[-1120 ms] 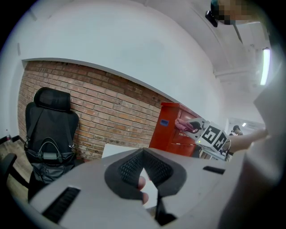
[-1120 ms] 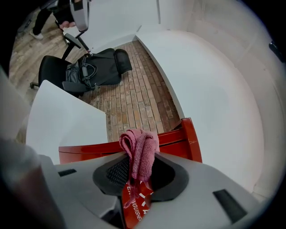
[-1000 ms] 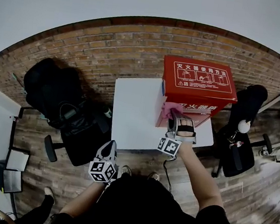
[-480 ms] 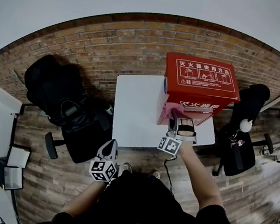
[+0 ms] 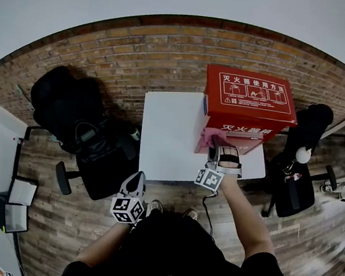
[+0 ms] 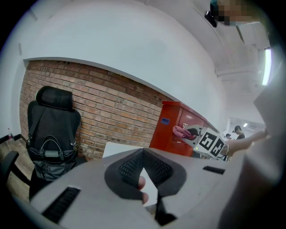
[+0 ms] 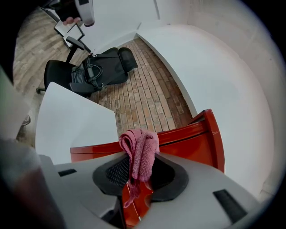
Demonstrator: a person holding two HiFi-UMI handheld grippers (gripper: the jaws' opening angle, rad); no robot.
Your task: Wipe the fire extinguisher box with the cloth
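Grey and marker-cubed, the left gripper (image 5: 134, 183) is held low and close to the person's body, its forearm (image 5: 103, 247) bent in at the side, just short of the near edge of the white table (image 5: 166, 140). Its own view shows the jaws (image 6: 143, 172) meeting at their tips with nothing gripped between them.

The right forearm (image 5: 244, 212) stretches forward and slightly inward over the table's near right corner, carrying the right gripper (image 5: 220, 153) to the front of the fire extinguisher box (image 5: 249, 100). Its jaws are clamped on the pink cloth (image 5: 210, 137), which sits against the box's lower front near its left corner.

The right gripper view alone shows the grip closely: the cloth (image 7: 140, 147) is bunched upright between the dark pads of the right gripper (image 7: 140, 172), a loose end hanging below, with the box's red edge (image 7: 187, 138) directly behind it.

The left gripper view looks across from the side and catches the box (image 6: 174, 125), the cloth (image 6: 181, 131) at its face and the other gripper's marker cube (image 6: 210, 141).

Beyond the table stands a brick wall (image 5: 169, 59). A black office chair (image 5: 70, 109) stands to the left, and the left gripper view shows a dark bag (image 6: 51, 156) resting on its seat. Another dark chair (image 5: 297, 187), seen only from the head, stands at the right.
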